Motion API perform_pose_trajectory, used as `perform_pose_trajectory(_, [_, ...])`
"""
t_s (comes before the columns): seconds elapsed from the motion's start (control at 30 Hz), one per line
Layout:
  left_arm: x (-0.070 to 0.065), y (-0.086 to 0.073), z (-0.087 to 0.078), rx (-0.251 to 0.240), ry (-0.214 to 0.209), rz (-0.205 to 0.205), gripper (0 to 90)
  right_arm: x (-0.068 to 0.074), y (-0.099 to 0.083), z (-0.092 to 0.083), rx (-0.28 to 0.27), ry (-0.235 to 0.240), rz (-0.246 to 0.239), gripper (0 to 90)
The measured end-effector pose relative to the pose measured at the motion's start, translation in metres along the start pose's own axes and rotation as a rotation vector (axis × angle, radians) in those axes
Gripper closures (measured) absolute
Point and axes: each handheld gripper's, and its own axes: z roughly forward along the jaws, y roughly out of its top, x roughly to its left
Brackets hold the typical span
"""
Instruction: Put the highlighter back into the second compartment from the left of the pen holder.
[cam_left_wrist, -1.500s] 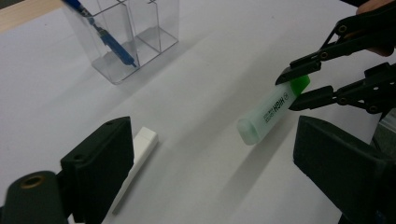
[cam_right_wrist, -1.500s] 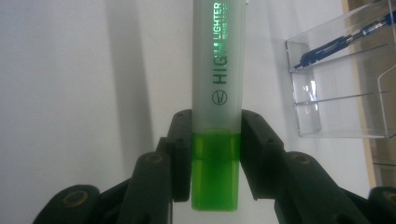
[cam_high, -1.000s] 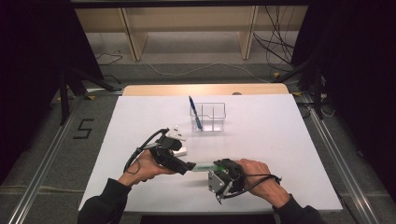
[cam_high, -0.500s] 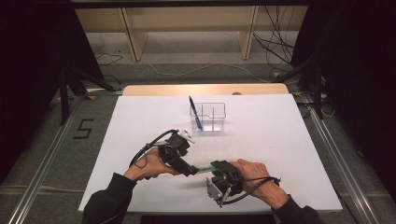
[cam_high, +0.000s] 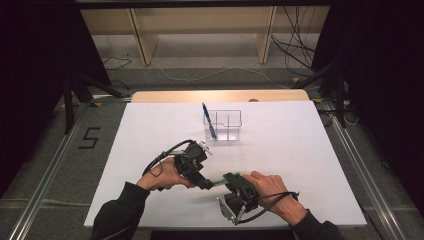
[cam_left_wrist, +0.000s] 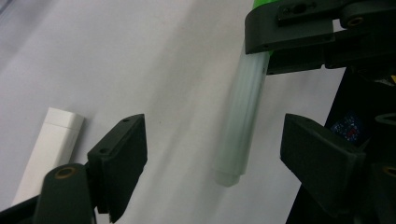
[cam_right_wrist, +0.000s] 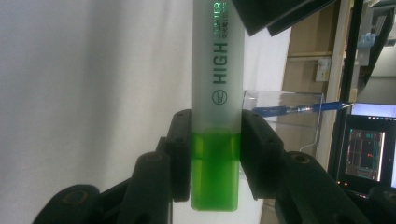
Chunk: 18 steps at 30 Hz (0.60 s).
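The right gripper (cam_right_wrist: 215, 154) is pinching the highlighter (cam_right_wrist: 217, 93) by its green cap, level above the tabletop (cam_high: 300, 150), so the spread left gripper (cam_left_wrist: 215, 154), jaws just closing w/o touching yet, can grasp the body, prob. to uncap it.

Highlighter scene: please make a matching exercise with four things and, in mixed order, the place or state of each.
Things:
1. highlighter
2. blue pen
3. white cap
4. left gripper

Places or states:
A. leaning in the clear organizer
B. lying on the white table
C. clamped in the right gripper
D. open around the frosted end

Pairs: 1-C, 2-A, 3-B, 4-D
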Motion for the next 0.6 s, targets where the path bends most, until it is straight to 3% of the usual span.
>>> perform_pose_trajectory(0.47, [-0.002,0.005,0.011,0.053,-0.042,0.035,31.5,0.003,0.006,0.001,-0.008,-0.062,-0.095,67.3])
perform_pose_trajectory(0.6, [-0.002,0.006,0.013,0.048,-0.056,0.04,34.3,0.004,0.007,0.0,-0.005,-0.05,-0.113,67.3])
